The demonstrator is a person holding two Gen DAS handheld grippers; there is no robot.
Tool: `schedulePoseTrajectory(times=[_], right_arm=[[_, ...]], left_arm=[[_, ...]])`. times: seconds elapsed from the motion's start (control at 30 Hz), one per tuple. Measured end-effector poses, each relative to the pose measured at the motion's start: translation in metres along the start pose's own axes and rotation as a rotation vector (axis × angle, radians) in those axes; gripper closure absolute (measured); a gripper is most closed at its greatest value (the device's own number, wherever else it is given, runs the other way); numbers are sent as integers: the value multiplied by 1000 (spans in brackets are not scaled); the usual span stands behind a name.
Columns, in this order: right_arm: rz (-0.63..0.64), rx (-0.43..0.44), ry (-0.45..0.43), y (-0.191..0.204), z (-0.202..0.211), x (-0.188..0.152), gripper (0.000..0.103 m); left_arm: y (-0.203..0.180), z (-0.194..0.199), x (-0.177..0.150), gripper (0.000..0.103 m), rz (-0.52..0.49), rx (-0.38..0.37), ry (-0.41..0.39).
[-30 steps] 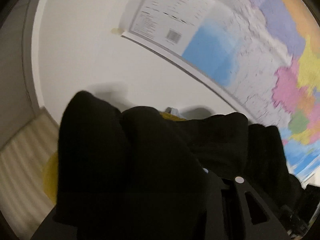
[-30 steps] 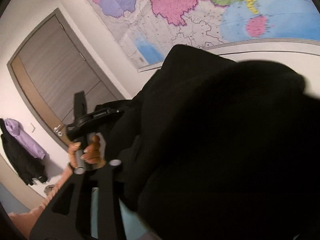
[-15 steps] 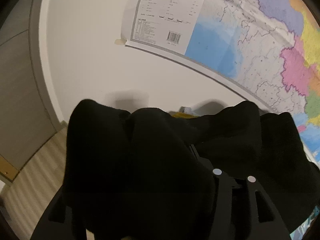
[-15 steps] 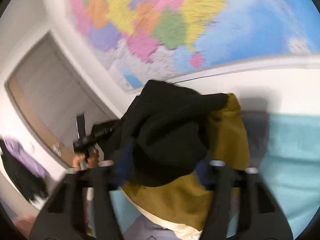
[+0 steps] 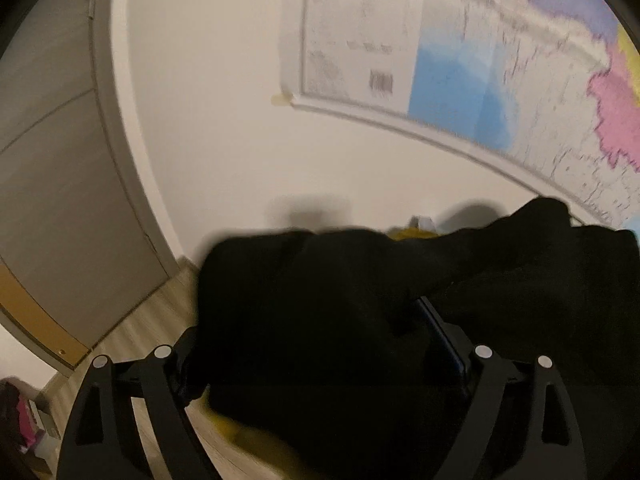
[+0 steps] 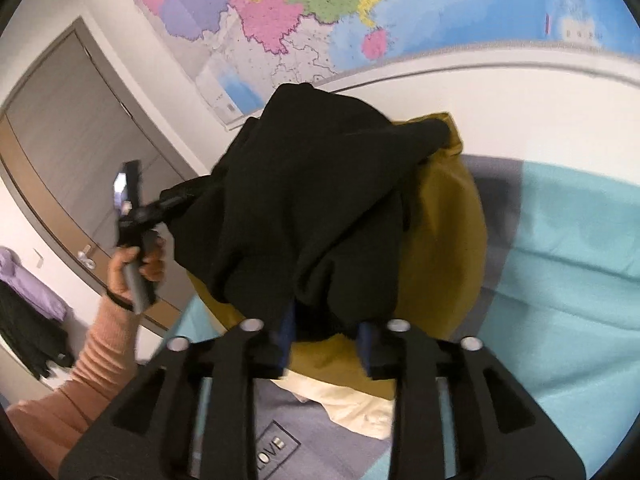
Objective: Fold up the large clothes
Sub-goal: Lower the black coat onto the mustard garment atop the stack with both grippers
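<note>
A black garment (image 6: 312, 208) hangs in the air between my two grippers, in front of a mustard-yellow garment (image 6: 448, 240) that lies on the bed. My right gripper (image 6: 326, 344) is shut on the black garment's edge, the cloth bunched between its blue pads. In the left wrist view the same black garment (image 5: 360, 320) covers my left gripper (image 5: 320, 360), which is shut on it; the fingertips are hidden under the cloth. The left gripper and the hand holding it also show in the right wrist view (image 6: 136, 224), left of the garment.
A turquoise bed cover (image 6: 568, 264) lies below, with a cream cloth (image 6: 344, 400) and a grey pillow marked LOVE (image 6: 272, 448). A wall map (image 6: 360, 12) hangs behind. A grey door (image 5: 52, 200) stands left. Dark and purple clothes (image 6: 28, 304) hang by it.
Both grippers have dropped and tilted down with the black garment. The bed and the mustard garment have come into the right wrist view, and the floor and door into the left.
</note>
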State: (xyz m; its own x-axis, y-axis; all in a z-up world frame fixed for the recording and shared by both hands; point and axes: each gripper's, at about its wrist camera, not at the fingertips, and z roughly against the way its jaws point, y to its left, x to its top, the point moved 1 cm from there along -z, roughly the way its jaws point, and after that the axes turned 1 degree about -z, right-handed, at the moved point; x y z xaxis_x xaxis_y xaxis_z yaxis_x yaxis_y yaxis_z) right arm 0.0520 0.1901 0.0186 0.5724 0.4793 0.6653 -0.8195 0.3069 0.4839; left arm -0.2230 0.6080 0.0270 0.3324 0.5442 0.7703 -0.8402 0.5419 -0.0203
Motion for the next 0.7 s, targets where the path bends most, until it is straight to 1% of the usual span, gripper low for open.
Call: schedulePoseTrajectory(times=[0.03, 0.07, 0.1, 0.13, 0.17, 0.2, 0.23, 0.33, 0.4, 0.43, 0.53, 0.57, 0.6, 0.63, 0.67, 0.7], right_arm=[[7, -14, 1, 1, 3, 1, 62], [14, -33, -1, 1, 4, 1, 50], [27, -60, -16, 2, 9, 2, 42], [42, -74, -32, 2, 16, 2, 42], [55, -78, -41, 2, 18, 2, 42], [65, -86, -54, 4, 23, 3, 42], [73, -89, -66, 6, 26, 4, 42], [127, -132, -149, 20, 39, 12, 42], [171, -128, -205, 33, 46, 17, 43], [193, -116, -215, 40, 46, 19, 43], [265, -91, -210, 60, 35, 30, 43], [283, -80, -199, 64, 29, 34, 45], [293, -90, -192, 66, 19, 40, 45], [289, -99, -189, 65, 12, 44, 43], [278, -99, -163, 61, -1, 49, 44], [266, -117, -151, 57, -9, 51, 45]], left_arm=[[6, 15, -1, 16, 8, 12, -45], [10, 28, -1, 17, 19, 21, -85], [14, 44, -3, 17, 30, 19, -129], [17, 54, -3, 17, 34, 5, -155], [18, 70, -6, 17, 28, -38, -185], [16, 76, -7, 17, 14, -59, -193], [11, 82, -10, 17, -17, -86, -192], [-8, 85, -21, 17, -89, -171, -164], [-24, 84, -33, 17, -139, -183, -155], [-34, 82, -38, 17, -163, -186, -148], [-52, 70, -49, 17, -195, -214, -111], [-55, 61, -50, 17, -197, -206, -103], [-60, 58, -54, 17, -195, -195, -98], [-61, 55, -55, 17, -192, -192, -93], [-62, 54, -56, 17, -190, -197, -86], [-62, 53, -57, 17, -189, -193, -81]])
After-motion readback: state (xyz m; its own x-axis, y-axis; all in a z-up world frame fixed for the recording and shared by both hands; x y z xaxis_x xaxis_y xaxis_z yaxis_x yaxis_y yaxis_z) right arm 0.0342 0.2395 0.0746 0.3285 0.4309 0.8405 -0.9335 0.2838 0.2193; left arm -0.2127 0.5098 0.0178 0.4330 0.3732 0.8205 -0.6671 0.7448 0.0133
